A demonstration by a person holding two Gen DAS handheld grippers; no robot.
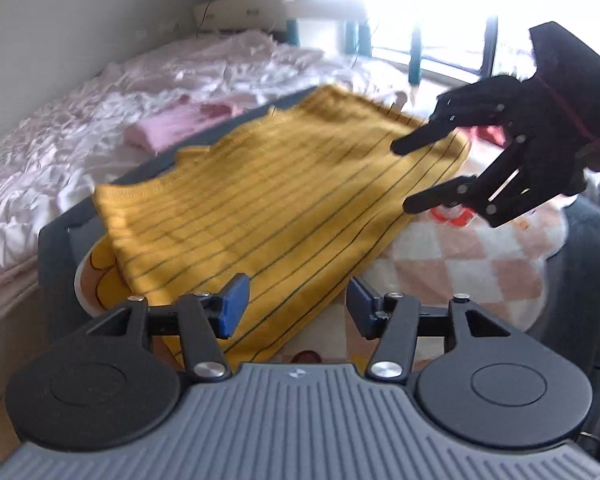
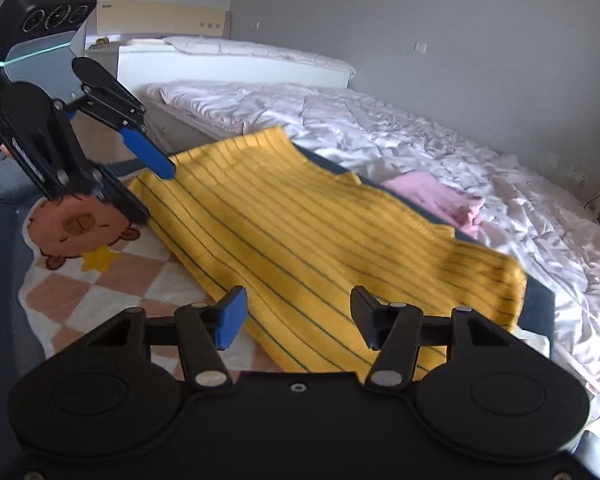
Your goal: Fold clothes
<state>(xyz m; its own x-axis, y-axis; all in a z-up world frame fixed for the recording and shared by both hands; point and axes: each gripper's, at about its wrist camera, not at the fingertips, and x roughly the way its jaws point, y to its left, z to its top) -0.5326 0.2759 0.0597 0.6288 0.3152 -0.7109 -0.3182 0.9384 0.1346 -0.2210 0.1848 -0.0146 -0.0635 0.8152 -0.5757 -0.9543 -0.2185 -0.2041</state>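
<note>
Yellow striped garment lay folded flat on a checkered cartoon mat, its far edge over the dark platform edge beside the bed; a pink cloth sat on the bedding just beyond. Left gripper was spread wide with nothing between its blue pads, hovering over the garment's near end. Right gripper was equally wide apart and empty, poised above the opposite end.
</note>
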